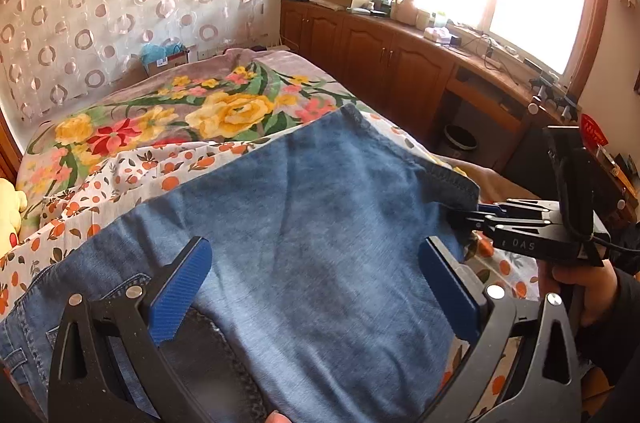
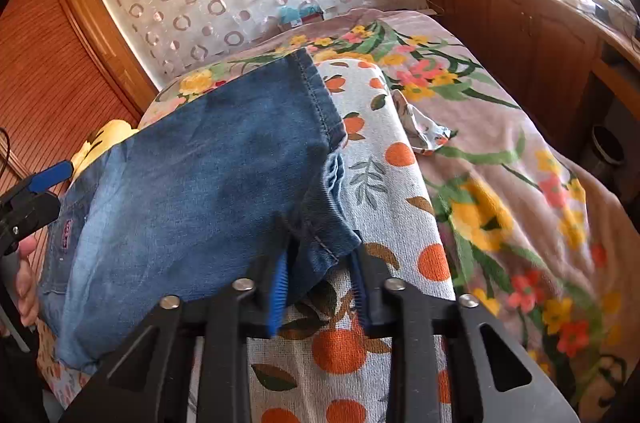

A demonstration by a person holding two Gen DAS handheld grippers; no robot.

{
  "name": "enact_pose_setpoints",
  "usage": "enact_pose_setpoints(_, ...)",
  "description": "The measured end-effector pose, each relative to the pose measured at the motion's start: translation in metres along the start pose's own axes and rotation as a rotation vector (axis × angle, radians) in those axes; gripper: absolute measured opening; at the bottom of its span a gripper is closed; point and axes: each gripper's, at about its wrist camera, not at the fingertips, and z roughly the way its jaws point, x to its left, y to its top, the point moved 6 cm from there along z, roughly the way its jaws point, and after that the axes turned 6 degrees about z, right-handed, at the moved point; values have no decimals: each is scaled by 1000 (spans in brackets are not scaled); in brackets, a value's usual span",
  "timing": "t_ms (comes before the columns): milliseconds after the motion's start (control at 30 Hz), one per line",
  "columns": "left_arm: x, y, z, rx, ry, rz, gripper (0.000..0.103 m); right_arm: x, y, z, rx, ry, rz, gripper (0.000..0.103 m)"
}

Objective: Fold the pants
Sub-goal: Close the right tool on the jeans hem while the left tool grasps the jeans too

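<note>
Blue jeans [image 1: 320,207] lie folded on the bed over an orange-print sheet [image 1: 132,167]. My left gripper [image 1: 316,287] hovers over the denim with its blue pads [image 1: 182,287] far apart and nothing pinched between them. It is open. My right gripper [image 2: 320,283] is shut on the hemmed corner of the jeans [image 2: 208,175], the denim bunched between its pads. In the left wrist view the right gripper [image 1: 466,219] reaches in from the right, clamped on the jeans' edge. The left gripper [image 2: 40,183] shows at the left edge of the right wrist view.
A floral blanket [image 1: 224,111] covers the far half of the bed. Wooden cabinets [image 1: 380,63] under a bright window run along the right side, with a bin [image 1: 460,137] on the floor. A yellow plush toy [image 2: 104,135] and a small crumpled cloth [image 2: 424,131] lie on the bed.
</note>
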Motion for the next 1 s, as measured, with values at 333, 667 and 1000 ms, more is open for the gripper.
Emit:
enact_pose_setpoints(333,23,-1,3,7,15,-29,103,25,14,-32,-104,119,-67,14)
enact_pose_setpoints(667,20,47,49,69,-5,36,101,42,-10,-29,-70,164,-195,14)
enact_pose_setpoints(1000,-21,131,117,165,-104,76,97,45,-3,-19,-27,182,-223,14)
